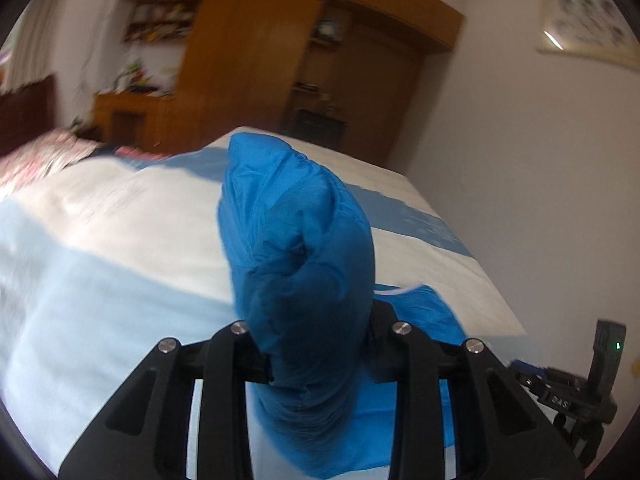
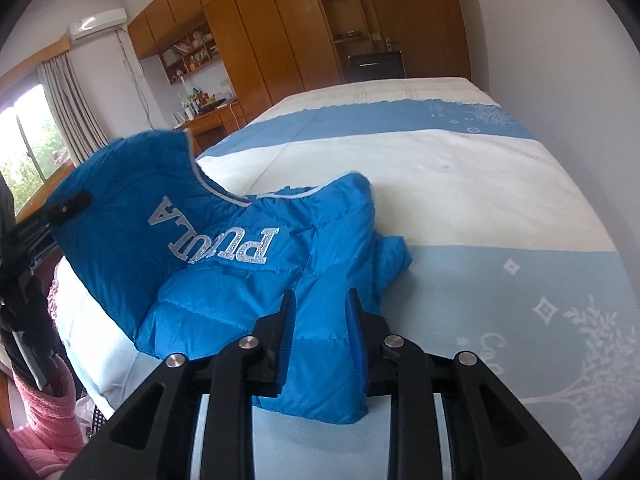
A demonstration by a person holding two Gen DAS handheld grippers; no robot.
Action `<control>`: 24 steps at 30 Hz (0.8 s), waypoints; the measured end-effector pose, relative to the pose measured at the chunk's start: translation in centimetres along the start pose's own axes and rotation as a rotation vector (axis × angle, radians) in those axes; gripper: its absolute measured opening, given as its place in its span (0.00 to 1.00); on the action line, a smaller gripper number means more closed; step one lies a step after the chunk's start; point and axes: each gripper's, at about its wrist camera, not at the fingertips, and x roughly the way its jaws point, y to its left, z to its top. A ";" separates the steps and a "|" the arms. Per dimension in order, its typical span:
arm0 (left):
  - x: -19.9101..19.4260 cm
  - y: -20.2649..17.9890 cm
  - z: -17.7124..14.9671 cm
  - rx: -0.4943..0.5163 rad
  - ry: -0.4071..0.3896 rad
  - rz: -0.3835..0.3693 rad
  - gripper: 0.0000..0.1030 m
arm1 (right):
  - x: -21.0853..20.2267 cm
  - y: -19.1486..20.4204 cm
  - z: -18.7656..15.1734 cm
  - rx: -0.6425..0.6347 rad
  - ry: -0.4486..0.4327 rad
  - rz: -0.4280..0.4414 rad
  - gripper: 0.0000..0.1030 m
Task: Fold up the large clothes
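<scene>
Blue puffer jacket (image 2: 224, 240) pinched in the jaws of both the left gripper (image 1: 316, 360) and right gripper (image 2: 320, 344) above the bed (image 2: 480, 184); the slick padded fabric may slip free if pulled taut.

Left tongs (image 1: 316, 360) and right tongs (image 2: 322, 344) each clamp blue fabric, both angled downward.

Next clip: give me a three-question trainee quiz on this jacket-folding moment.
1. True or false: the right gripper has blue jacket fabric between its fingers.
2. What does the left gripper clamp: A) a pillow, B) a bunch of the jacket, C) nothing?
3. Fill in: the jacket's far part lies on the ___.

Key: 1 true; 2 B; 3 bed
</scene>
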 end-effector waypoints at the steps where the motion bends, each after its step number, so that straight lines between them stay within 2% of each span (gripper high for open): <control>1: 0.2 -1.0 0.0 0.020 0.007 -0.018 0.29 | -0.3 -0.2 0.0 0.001 -0.005 -0.008 0.25; 5: 1.8 -4.8 -0.6 0.103 0.042 -0.082 0.28 | -1.1 -1.1 -0.2 0.019 -0.010 -0.022 0.26; 11: 5.1 -7.5 -2.1 0.161 0.113 -0.128 0.28 | -1.4 -2.1 -0.6 0.042 -0.003 -0.031 0.26; 19: 9.9 -8.6 -5.9 0.208 0.257 -0.179 0.29 | -0.8 -2.8 -0.6 0.058 0.015 -0.030 0.28; 24: 12.6 -7.1 -8.4 0.169 0.350 -0.227 0.31 | -0.4 -3.0 -0.7 0.063 0.027 -0.022 0.28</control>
